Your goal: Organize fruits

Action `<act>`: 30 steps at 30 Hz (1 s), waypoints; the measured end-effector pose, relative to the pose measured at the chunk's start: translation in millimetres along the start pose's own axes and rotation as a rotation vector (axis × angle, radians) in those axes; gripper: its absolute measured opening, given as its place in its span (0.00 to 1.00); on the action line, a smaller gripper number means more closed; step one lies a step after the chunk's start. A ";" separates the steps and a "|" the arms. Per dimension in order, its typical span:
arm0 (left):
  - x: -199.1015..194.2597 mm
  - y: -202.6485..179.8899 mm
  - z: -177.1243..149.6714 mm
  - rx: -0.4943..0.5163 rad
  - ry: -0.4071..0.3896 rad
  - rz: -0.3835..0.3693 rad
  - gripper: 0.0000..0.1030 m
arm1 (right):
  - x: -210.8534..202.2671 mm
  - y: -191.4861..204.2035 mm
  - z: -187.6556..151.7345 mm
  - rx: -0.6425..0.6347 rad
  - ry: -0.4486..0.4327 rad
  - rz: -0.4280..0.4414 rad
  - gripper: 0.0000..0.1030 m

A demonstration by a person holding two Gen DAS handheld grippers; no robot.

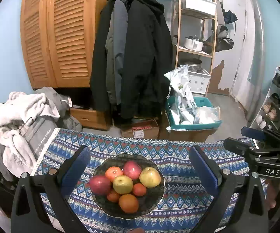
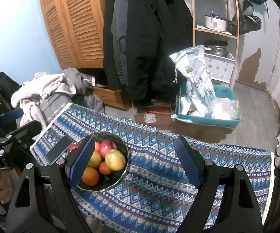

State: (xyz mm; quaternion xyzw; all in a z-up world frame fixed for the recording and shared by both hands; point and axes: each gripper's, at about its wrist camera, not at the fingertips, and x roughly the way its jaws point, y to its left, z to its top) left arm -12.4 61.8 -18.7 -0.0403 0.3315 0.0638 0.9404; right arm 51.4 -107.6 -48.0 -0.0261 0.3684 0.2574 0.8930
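Note:
A dark scalloped bowl (image 1: 155,200) sits on the blue patterned tablecloth (image 1: 178,163) and holds several fruits: red apples (image 1: 132,169), yellow-green apples (image 1: 150,177), oranges (image 1: 128,203) and small tomatoes (image 1: 139,189). My left gripper (image 1: 140,167) is open and empty, with its blue pads either side of the bowl and above it. The bowl also shows in the right wrist view (image 2: 110,182), at the left. My right gripper (image 2: 138,161) is open and empty over the cloth to the right of the bowl; its left pad (image 2: 81,163) overlaps the bowl's left side.
A pile of grey and white clothes (image 1: 21,112) lies left of the table. Beyond the table's far edge stand cardboard boxes (image 1: 141,130), a teal bin with bags (image 1: 194,114), hanging dark coats (image 1: 136,58) and a wooden shelf (image 1: 196,29).

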 end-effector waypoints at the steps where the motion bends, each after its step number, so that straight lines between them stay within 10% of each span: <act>1: -0.6 0.3 0.1 -0.001 -0.001 0.001 1.00 | 0.0 0.1 -0.4 0.000 0.000 0.000 0.81; 30: -3.4 -3.2 0.6 0.019 -0.011 -0.004 1.00 | 3.4 -4.5 -6.4 -0.010 0.001 -0.001 0.81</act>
